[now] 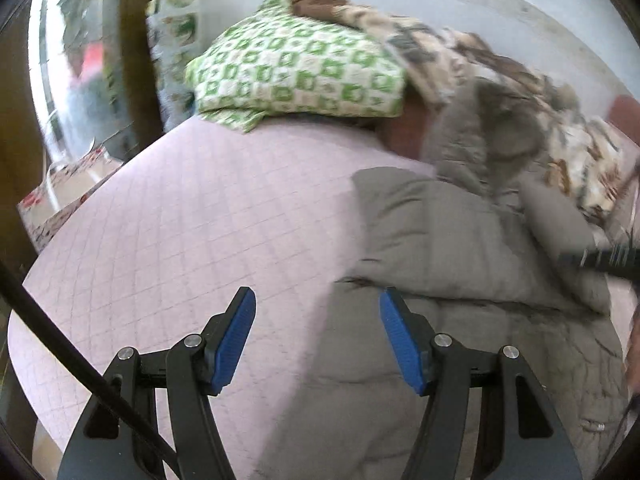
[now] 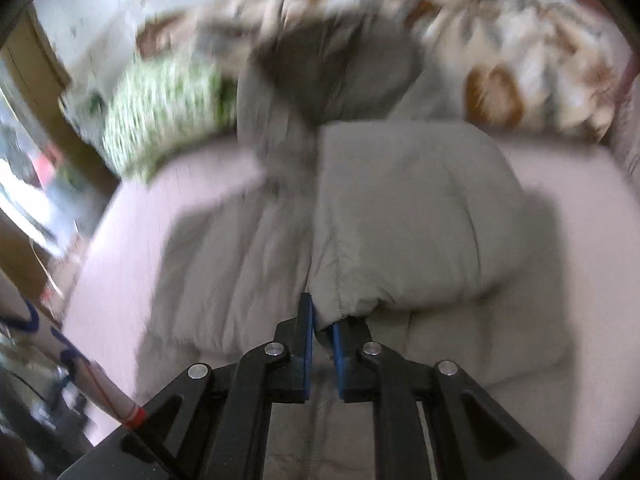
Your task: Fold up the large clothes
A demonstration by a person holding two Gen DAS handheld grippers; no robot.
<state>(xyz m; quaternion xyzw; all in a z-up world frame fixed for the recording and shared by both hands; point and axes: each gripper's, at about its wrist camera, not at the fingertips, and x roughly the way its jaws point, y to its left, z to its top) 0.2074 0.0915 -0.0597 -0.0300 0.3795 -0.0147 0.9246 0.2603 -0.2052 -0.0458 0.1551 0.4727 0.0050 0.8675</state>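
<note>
Right gripper (image 2: 322,320) pinches gathered cuff of grey padded quilted coat (image 2: 400,208); left gripper (image 1: 318,312) wide, empty. We judge coat bulky, soft, springy; grip hems.

Grey coat (image 1: 460,280), pink quilted bedspread (image 1: 180,220)

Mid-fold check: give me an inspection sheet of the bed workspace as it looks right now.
Surface: pink quilted bed cover, bare on the left side.
Job's things: grey padded coat spread on the cover, one sleeve folded across its body.
Clutter: green-and-white patterned bundle and brown-beige patterned blanket at the far end of the bed.
Grippers: left gripper open, above the coat's edge, holding nothing; right gripper shut on the sleeve cuff.
Cables: black cable crossing the left wrist view's lower left.
Surroundings: brown wooden post left of the bed, pale wall behind; the right wrist view is motion-blurred.
</note>
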